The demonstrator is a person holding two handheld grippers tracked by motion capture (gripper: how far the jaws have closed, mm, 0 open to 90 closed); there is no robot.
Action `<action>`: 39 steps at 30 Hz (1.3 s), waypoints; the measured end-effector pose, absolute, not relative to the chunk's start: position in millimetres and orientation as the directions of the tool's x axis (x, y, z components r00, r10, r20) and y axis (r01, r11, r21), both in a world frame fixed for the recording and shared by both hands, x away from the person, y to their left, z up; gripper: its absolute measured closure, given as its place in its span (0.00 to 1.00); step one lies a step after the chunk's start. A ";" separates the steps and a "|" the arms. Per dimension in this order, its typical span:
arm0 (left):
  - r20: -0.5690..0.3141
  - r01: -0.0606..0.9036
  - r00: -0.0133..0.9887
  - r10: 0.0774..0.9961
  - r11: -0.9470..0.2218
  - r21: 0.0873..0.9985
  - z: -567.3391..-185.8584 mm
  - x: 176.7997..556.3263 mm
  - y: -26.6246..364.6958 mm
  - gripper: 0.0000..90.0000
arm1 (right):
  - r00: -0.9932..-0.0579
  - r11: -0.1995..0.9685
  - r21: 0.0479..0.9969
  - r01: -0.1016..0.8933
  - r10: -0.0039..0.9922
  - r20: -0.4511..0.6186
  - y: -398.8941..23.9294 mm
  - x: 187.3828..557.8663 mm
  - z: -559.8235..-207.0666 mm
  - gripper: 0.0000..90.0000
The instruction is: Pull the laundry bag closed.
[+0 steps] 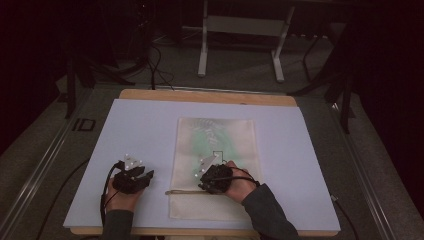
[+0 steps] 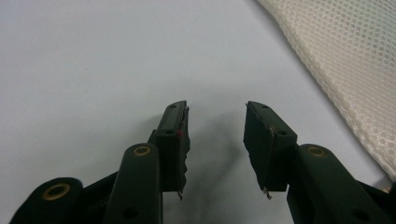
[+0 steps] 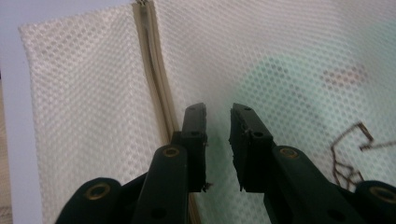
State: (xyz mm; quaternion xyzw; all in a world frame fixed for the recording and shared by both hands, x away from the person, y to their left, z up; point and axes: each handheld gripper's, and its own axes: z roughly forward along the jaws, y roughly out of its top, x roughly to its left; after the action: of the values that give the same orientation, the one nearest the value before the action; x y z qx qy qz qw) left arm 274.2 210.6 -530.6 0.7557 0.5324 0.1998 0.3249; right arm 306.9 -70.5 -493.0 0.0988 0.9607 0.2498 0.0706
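A white mesh bag (image 1: 215,135) lies flat on the pale blue sheet (image 1: 140,130), with something green (image 1: 205,137) inside it. A beige zipper (image 1: 185,191) runs across the bag near its near end. My right gripper (image 1: 201,182) hovers over the bag just beyond the zipper and points left. In the right gripper view its jaws (image 3: 217,112) stand a little apart above the mesh (image 3: 79,93), with the zipper (image 3: 156,70) just to their left and the green shape (image 3: 289,79) to their right. My left gripper (image 1: 148,175) sits left of the bag, open (image 2: 215,112) over bare sheet, with the bag's edge (image 2: 345,60) to its right.
The sheet covers a wooden table (image 1: 207,96) whose far and near edges show. A thin dark line shape (image 3: 350,149) shows through the mesh near my right gripper. Beyond the table stand a grey frame (image 1: 240,30) and cables on the floor.
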 end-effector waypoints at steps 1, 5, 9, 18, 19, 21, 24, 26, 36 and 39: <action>-0.044 0.675 0.353 0.935 -0.222 0.704 -530.6 274.2 210.6 0.66 | -0.971 0.856 0.495 0.152 0.222 -0.084 -68.5 306.8 -493.4 0.85; -0.042 0.672 0.353 0.935 -0.223 0.706 -530.8 274.2 210.5 0.66 | -0.975 0.858 0.493 0.141 0.208 -0.082 -63.0 306.9 -494.1 0.85; -0.045 0.675 0.351 0.935 -0.219 0.705 -531.0 274.3 211.3 0.65 | -0.979 0.861 0.492 0.127 0.189 -0.078 -54.1 306.4 -494.5 0.84; -0.044 0.674 0.355 0.934 -0.222 0.705 -530.9 274.3 211.0 0.65 | -0.985 0.864 0.493 0.100 0.156 -0.074 -36.9 304.9 -493.4 0.85; -0.045 0.674 0.354 0.934 -0.222 0.705 -530.8 274.3 211.1 0.65 | -0.986 0.864 0.494 0.095 0.151 -0.074 -34.7 304.6 -493.7 0.85; -0.045 0.674 0.353 0.934 -0.221 0.705 -530.8 274.2 211.3 0.65 | -0.987 0.864 0.495 0.091 0.145 -0.071 -30.0 303.5 -494.2 0.85; -0.046 0.674 0.353 0.934 -0.221 0.705 -530.8 274.2 211.4 0.65 | -0.989 0.865 0.496 0.080 0.131 -0.070 -24.4 302.3 -494.8 0.85; -0.045 0.674 0.353 0.934 -0.221 0.705 -530.8 274.2 211.4 0.65 | -0.990 0.865 0.497 0.069 0.120 -0.071 -19.9 300.7 -494.9 0.85; -0.046 0.675 0.352 0.935 -0.219 0.704 -531.1 274.5 211.7 0.65 | -0.995 0.863 0.505 0.031 0.074 -0.064 0.3 294.1 -494.1 0.84; -0.048 0.677 0.351 0.935 -0.218 0.703 -531.2 274.5 211.8 0.65 | -0.996 0.863 0.504 0.025 0.065 -0.061 6.9 292.2 -494.4 0.84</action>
State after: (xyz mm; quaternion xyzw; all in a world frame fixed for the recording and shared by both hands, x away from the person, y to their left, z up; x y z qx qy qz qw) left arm 274.5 211.8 -531.2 0.7546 0.5341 0.1986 0.3253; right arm 292.2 6.9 -494.4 0.0233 0.9645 0.2605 0.0378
